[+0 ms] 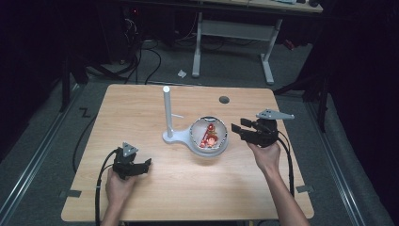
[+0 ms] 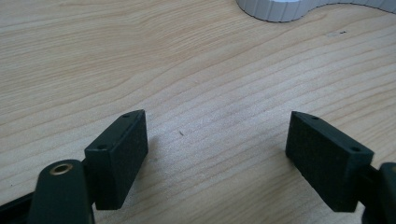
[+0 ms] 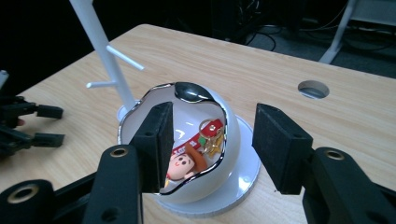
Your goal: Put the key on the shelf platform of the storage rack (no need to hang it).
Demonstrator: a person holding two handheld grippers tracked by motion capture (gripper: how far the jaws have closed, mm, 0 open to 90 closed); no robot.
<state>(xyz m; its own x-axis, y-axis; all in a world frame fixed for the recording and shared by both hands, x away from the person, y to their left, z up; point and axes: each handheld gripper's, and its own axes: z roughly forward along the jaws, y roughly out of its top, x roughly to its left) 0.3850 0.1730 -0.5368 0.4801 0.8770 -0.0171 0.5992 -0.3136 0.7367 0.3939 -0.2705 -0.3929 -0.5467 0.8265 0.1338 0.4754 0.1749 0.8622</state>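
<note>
Bowl (image 1: 210, 137), one, white and egg-shaped with a jagged chrome rim, sits just right of centre on the surface (image 1: 155, 197), holding one cartoon figure keychain (image 3: 184, 164) with a gold key ring (image 3: 210, 135). At its 9 o'clock I see one white peg stand (image 1: 167, 113), whose base touches it. My right tongs (image 1: 237, 130) hover spread at its 3 o'clock; my left tongs (image 1: 146, 165) rest spread at 7 o'clock, well apart.
</note>
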